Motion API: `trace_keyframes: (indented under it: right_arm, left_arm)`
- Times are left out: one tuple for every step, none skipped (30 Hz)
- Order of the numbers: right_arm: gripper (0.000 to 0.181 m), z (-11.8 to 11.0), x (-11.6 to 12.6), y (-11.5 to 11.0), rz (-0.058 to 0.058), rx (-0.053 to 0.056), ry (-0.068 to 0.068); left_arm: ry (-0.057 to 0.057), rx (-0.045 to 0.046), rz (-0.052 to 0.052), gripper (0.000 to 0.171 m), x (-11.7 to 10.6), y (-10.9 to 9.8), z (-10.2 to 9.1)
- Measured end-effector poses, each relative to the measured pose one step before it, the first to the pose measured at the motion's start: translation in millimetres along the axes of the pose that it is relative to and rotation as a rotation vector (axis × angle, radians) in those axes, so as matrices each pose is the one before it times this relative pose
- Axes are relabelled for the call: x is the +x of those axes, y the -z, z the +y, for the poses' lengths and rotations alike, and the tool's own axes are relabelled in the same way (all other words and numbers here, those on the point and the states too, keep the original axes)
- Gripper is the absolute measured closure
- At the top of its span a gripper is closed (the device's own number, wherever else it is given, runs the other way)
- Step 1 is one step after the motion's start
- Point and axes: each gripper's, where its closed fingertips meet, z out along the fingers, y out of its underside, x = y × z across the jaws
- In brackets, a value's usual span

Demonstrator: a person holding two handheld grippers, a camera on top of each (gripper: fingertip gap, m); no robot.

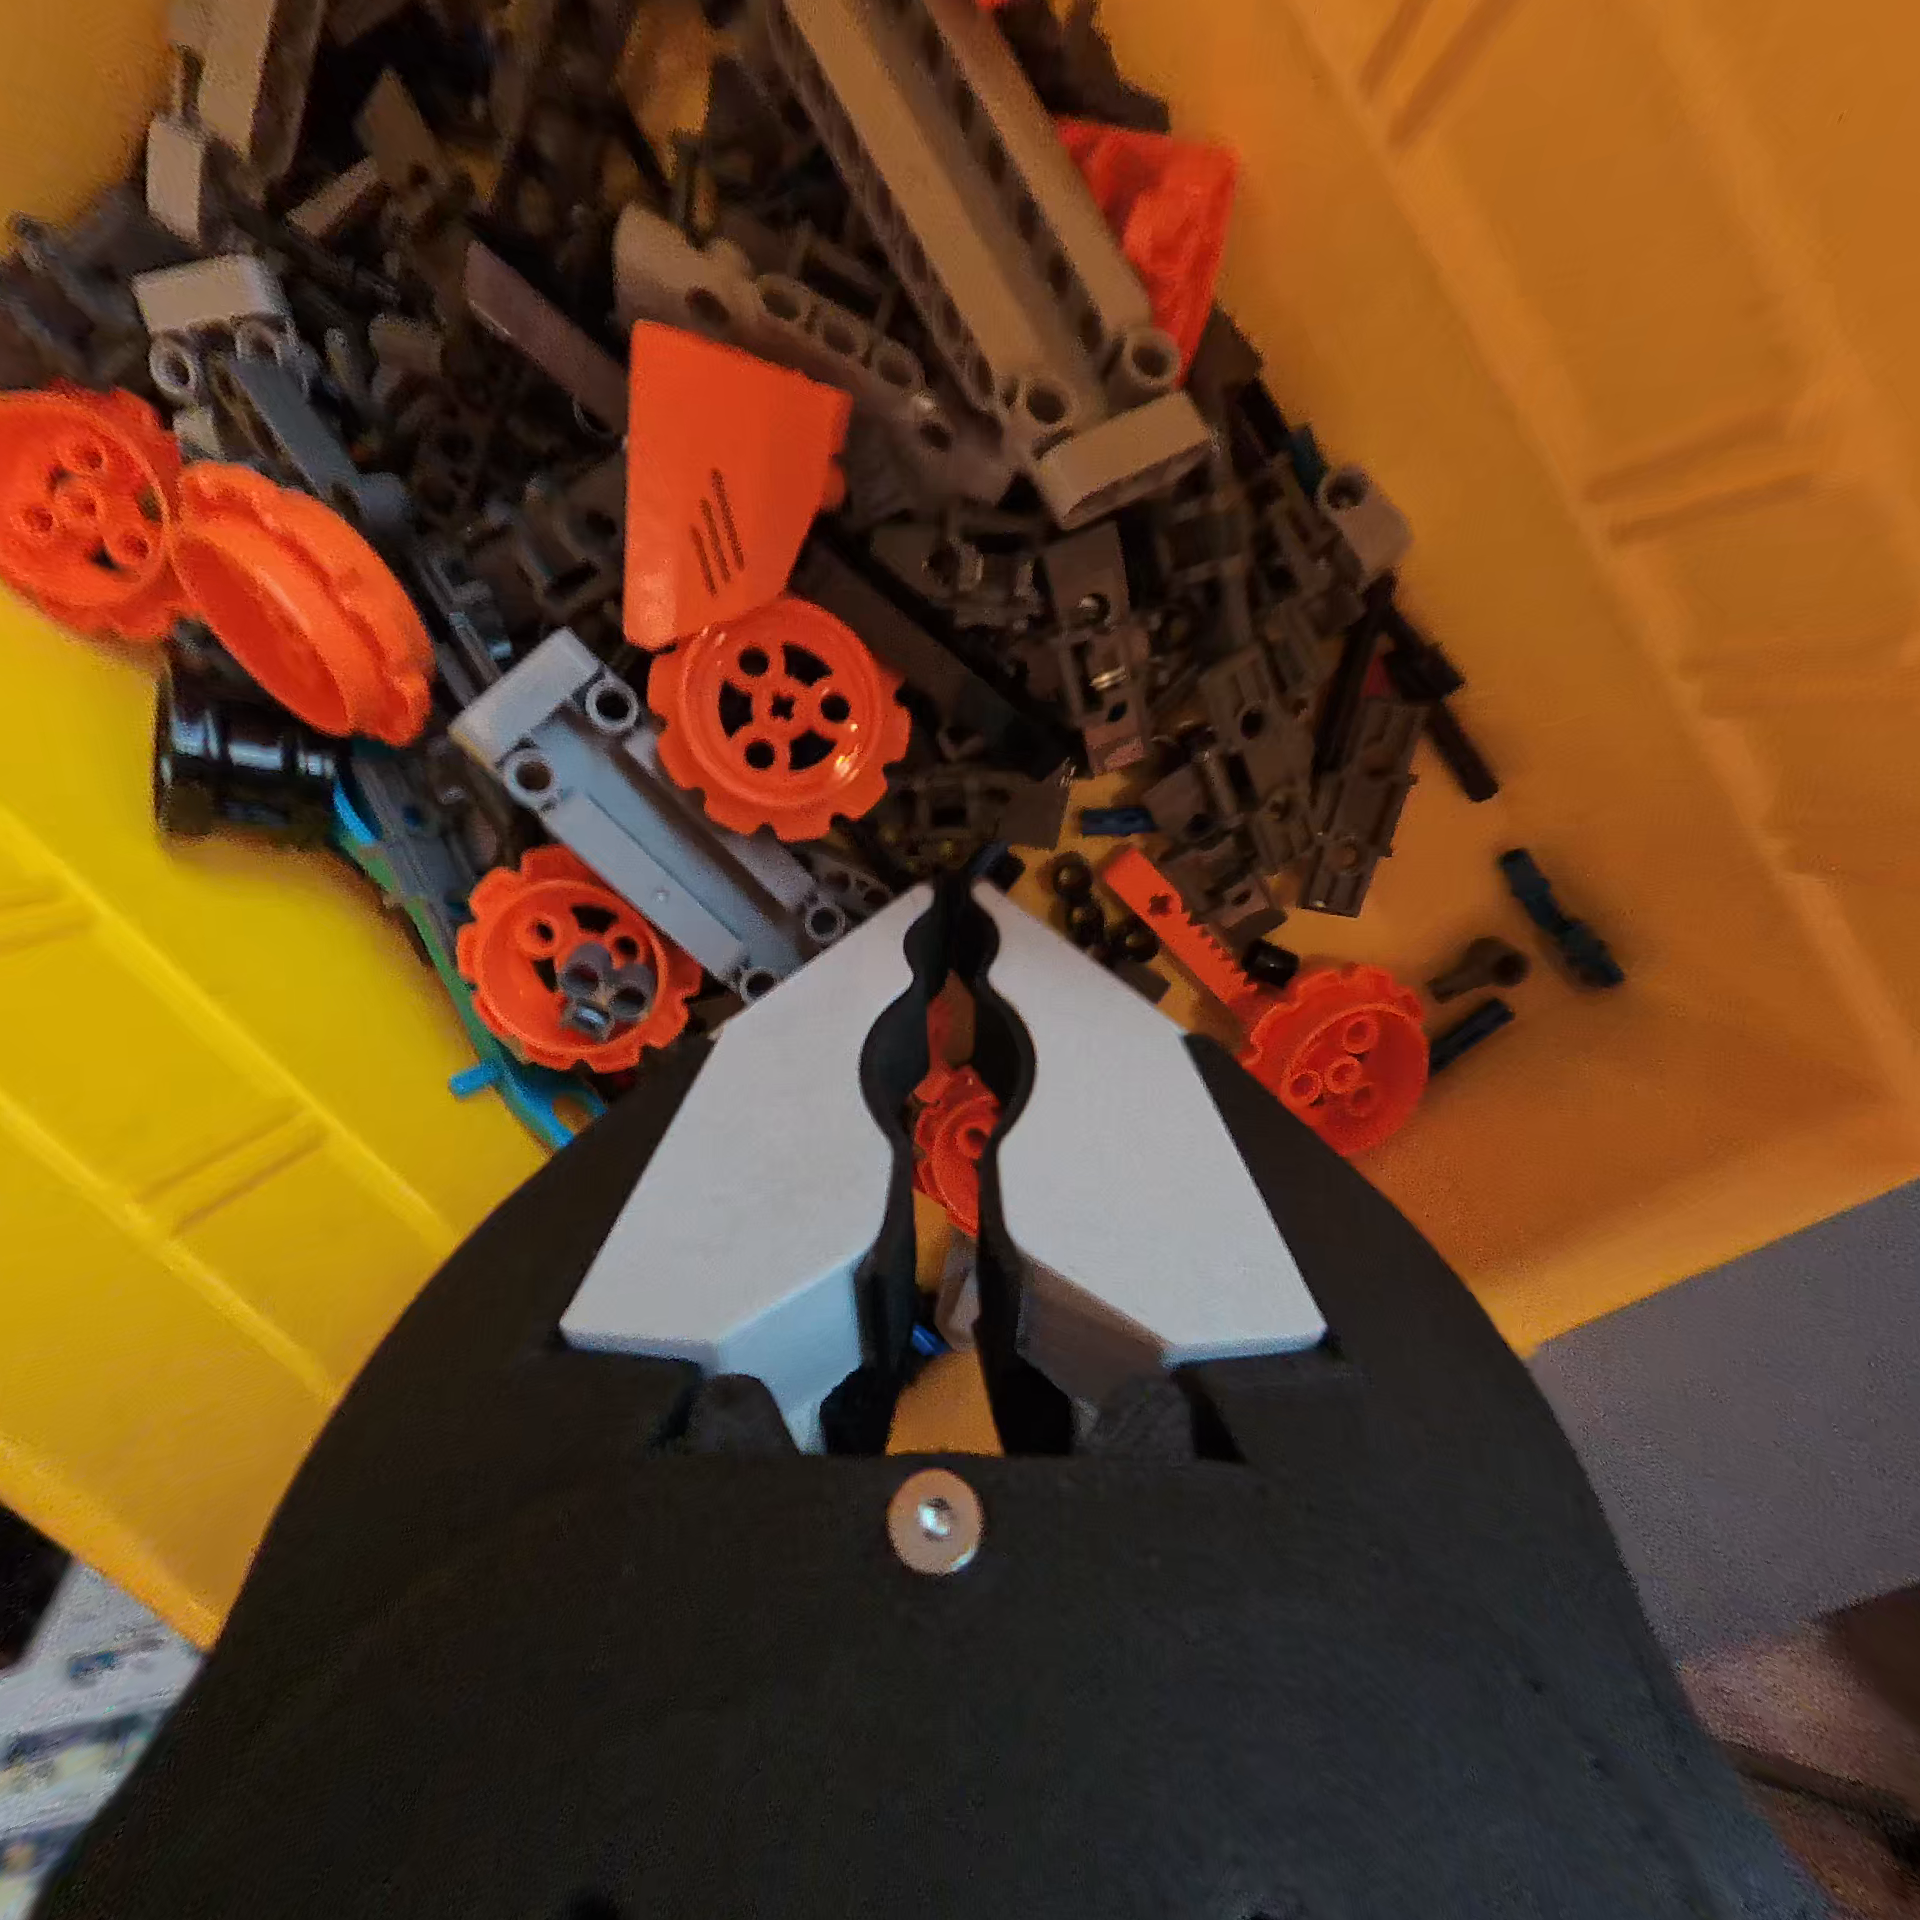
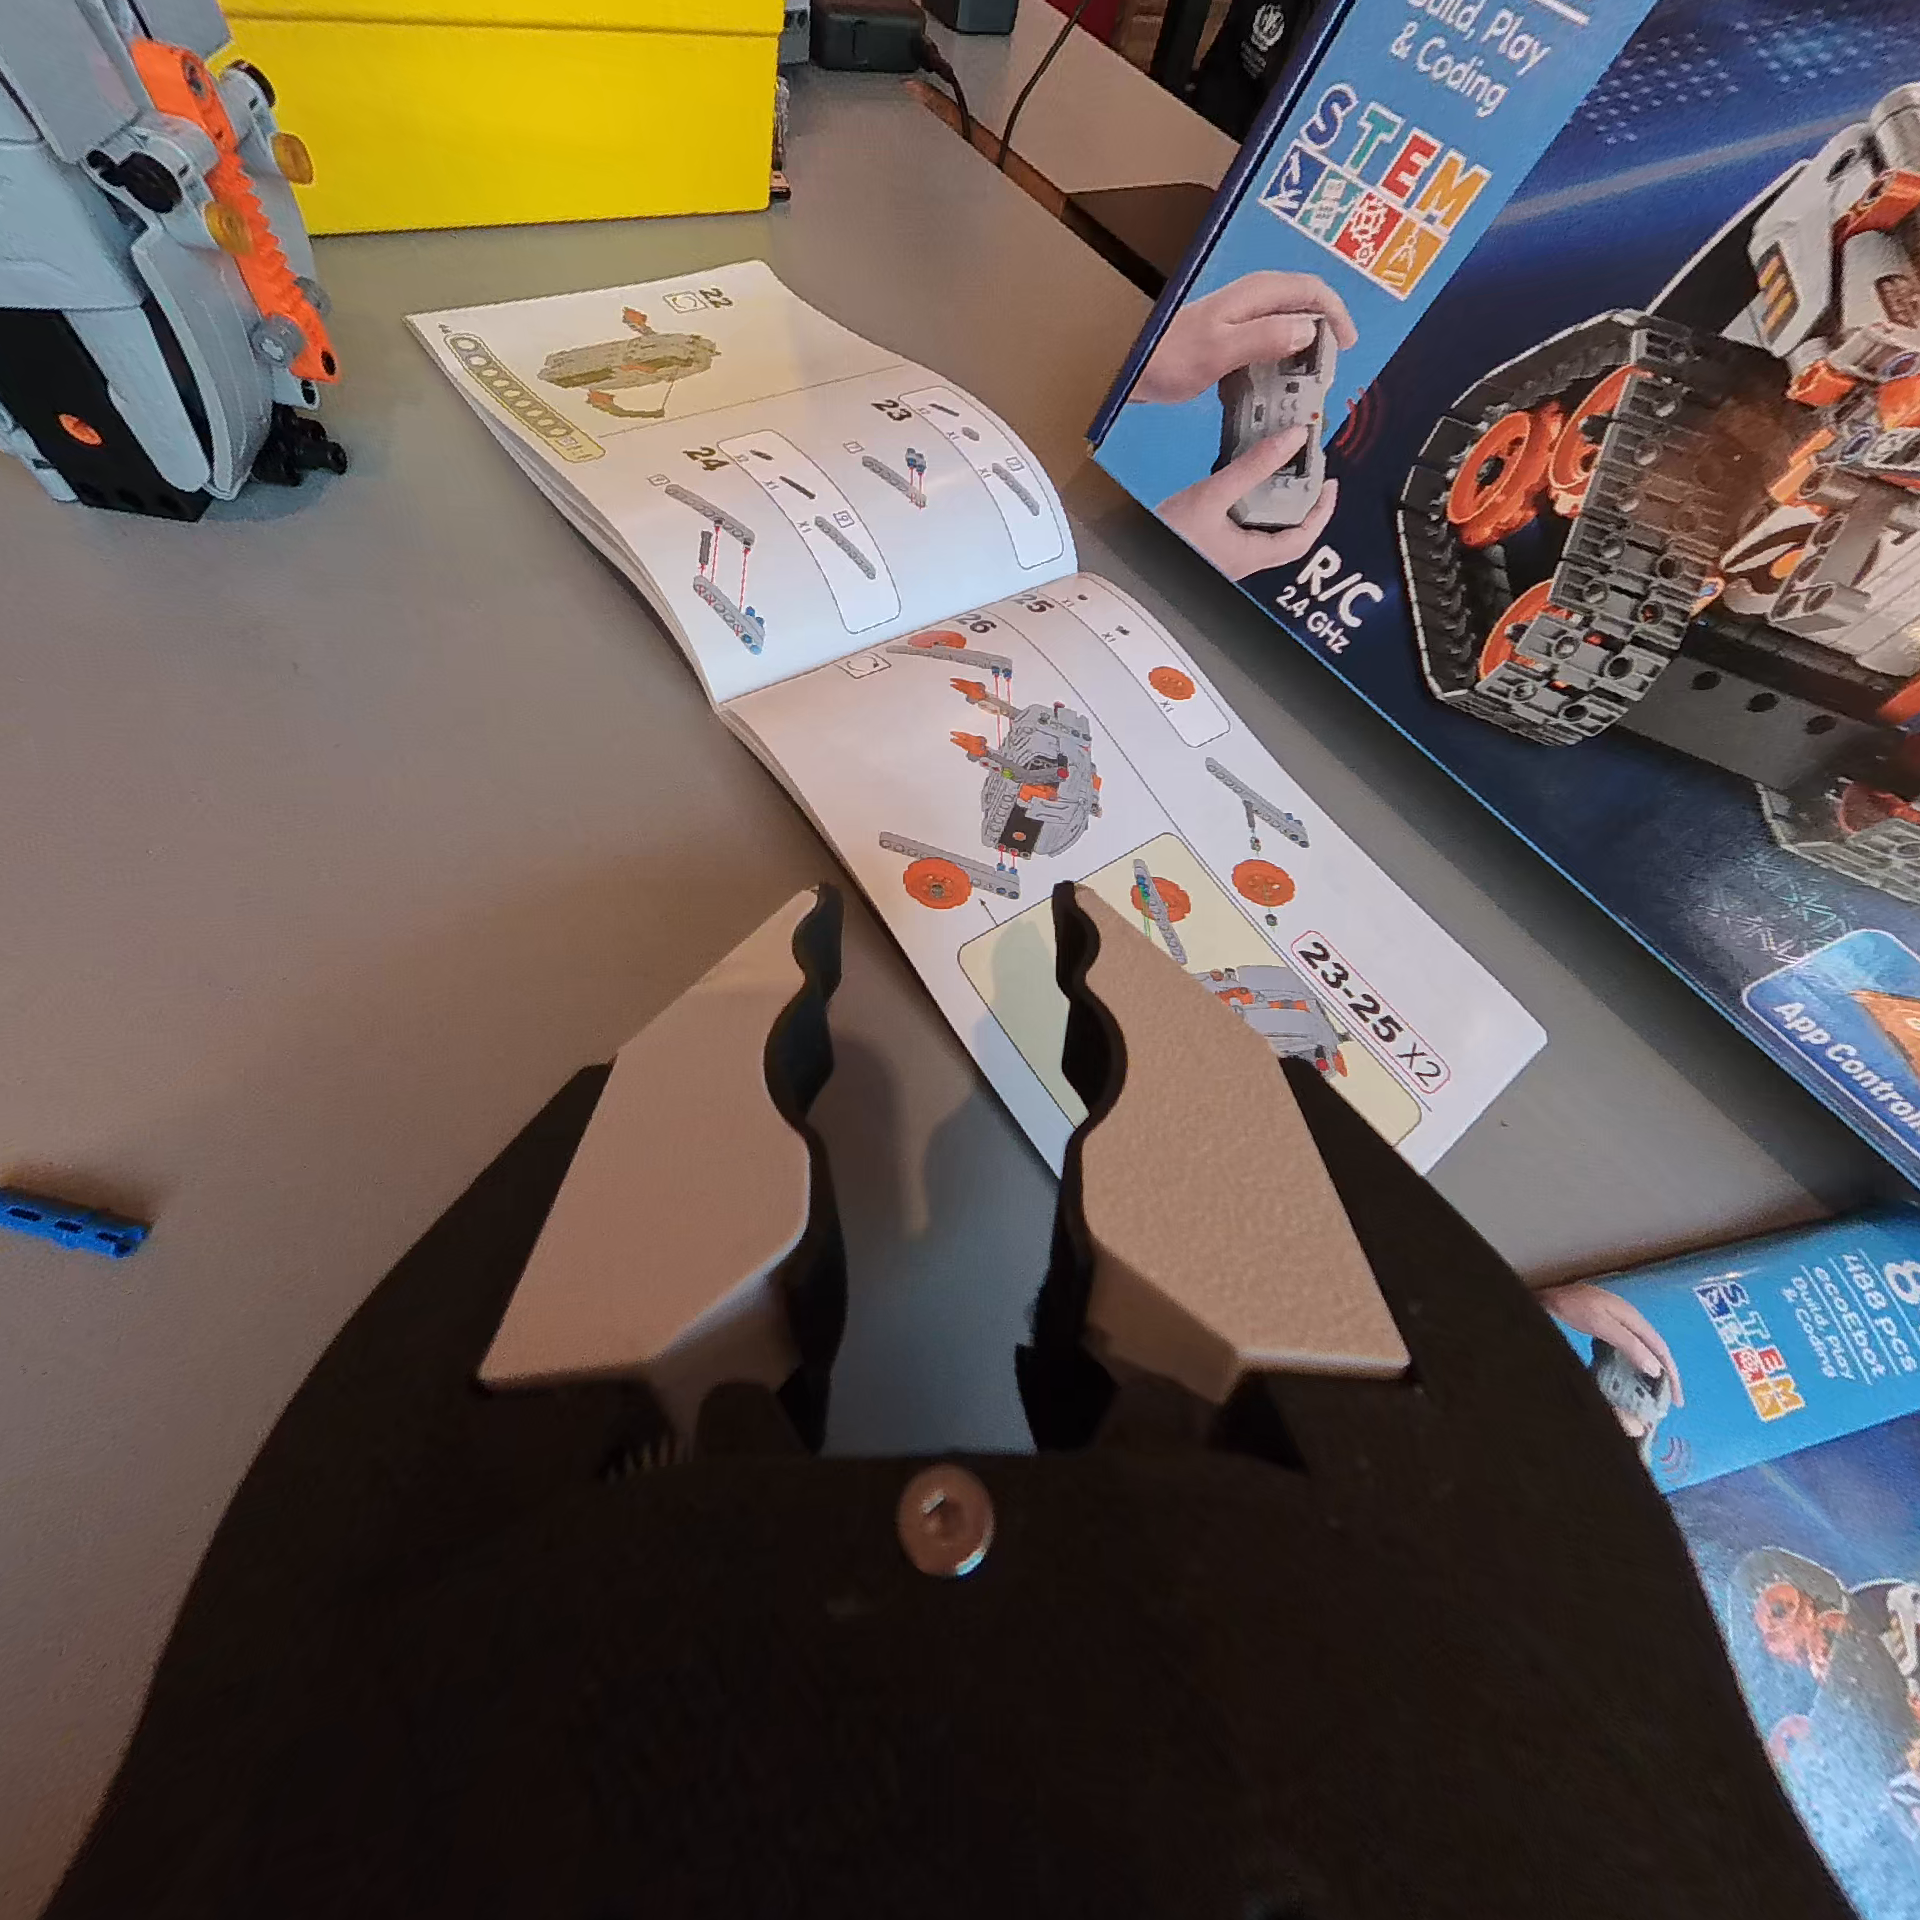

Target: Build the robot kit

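Looking along the left claw (image 1: 961,888), its two black-padded fingers are pressed together at the tips. I cannot tell if a tiny dark bit is caught there. The claw hangs inside a yellow plastic bin (image 1: 1558,520), just over a big pile of grey and dark plastic building pieces (image 1: 1039,312). Just past the tips lies an orange plastic wheel with a bumpy rim (image 1: 777,717), beside a long light-grey beam with holes (image 1: 644,800) and a flat orange wedge-shaped panel (image 1: 717,488). Another small orange wheel (image 1: 956,1132) shows through the gap between the fingers, lower down in the bin. In the right view, the right claw (image 2: 945,894) is spread apart and holds nothing. It hangs over a grey table (image 2: 364,831), with its tips near the edge of an open white paper instruction booklet (image 2: 831,520). A big blue cardboard box with a toy picture (image 2: 1558,416) stands to the right. A half-built grey and orange toy model (image 2: 156,260) sits far left, and a little blue beam (image 2: 73,1231) lies alone on the table, well apart from the claw.
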Motion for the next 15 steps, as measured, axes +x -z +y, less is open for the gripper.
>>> trace_keyframes:
  right_arm:
    - [0.141,0.15,-0.16,-0.02,-0.0009,-0.0004,-0.0002]
    - [0.141,0.21,-0.18,-0.11,-0.0017,-0.0013,-0.0006]
    - [0.141,0.06,-0.17,-0.05,-0.0011,-0.0009,0.0002]
    - [0.141,0.06,-0.28,-0.19,-0.0012,-0.0009,0.0012]
    - [0.141,0.26,-0.33,-0.21,-0.0011,-0.0020,0.0017]
    - [0.141,0.30,-0.30,-0.21,-0.0006,-0.0026,0.0023]
    - [0.141,0.35,-0.34,-0.30,-0.0006,-0.0027,0.0031]
    - [0.141,0.23,-0.40,-0.23,-0.0004,-0.0025,0.0035]
    - [0.141,0.30,-0.48,-0.28,-0.0009,-0.0025,0.0035]
    - [0.141,0.23,-0.33,-0.26,-0.0006,-0.0025,0.0029]
    - [0.141,0.38,-0.22,-0.26,0.0001,-0.0026,0.0022]
    - [0.141,0.22,-0.20,-0.36,-0.0002,-0.0026,0.0012]
    - [0.141,0.39,-0.03,-0.38,0.0001,-0.0028,0.0003]
    - [0.141,0.25,0.15,-0.17,0.0005,-0.0022,0.0000]
    - [0.141,0.10,0.09,-0.12,0.0008,-0.0006,0.0002]
  left_arm:
    - [-0.0430,-0.00329,-0.0090,0.171,0.28,-1.24,0.60]
    - [-0.0298,0.01424,0.0001,0.171,0.83,-0.11,-1.55]
    - [-0.0112,0.00477,0.0054,0.171,0.37,-0.08,0.05]
    - [0.0000,-0.00838,0.0114,0.169,0.56,-0.27,2.21]
    - [0.0047,-0.00443,0.0131,0.166,0.61,0.04,1.73]
    - [0.0067,-0.00079,0.0148,0.164,1.13,0.29,1.40]
    - [0.0063,-0.00608,0.0118,0.164,1.18,0.55,2.30]
    - [0.0044,-0.01191,0.0023,0.166,0.12,0.91,3.22]
    - [0.0036,-0.01372,-0.0086,0.167,-1.39,1.22,3.00]
    - [0.0008,0.00301,-0.0113,0.164,-1.43,1.09,-0.63]
    - [-0.0066,0.02558,0.0045,0.163,1.75,1.14,-5.42]
    - [-0.0132,0.03792,0.0246,0.163,5.19,0.97,-8.56]
    - [-0.0153,0.03667,0.0243,0.161,5.07,0.47,-9.46]
    - [-0.0162,0.02711,0.0007,0.159,0.63,-0.37,-8.95]
    - [-0.0183,0.01315,-0.0248,0.155,-4.08,-1.33,-6.96]
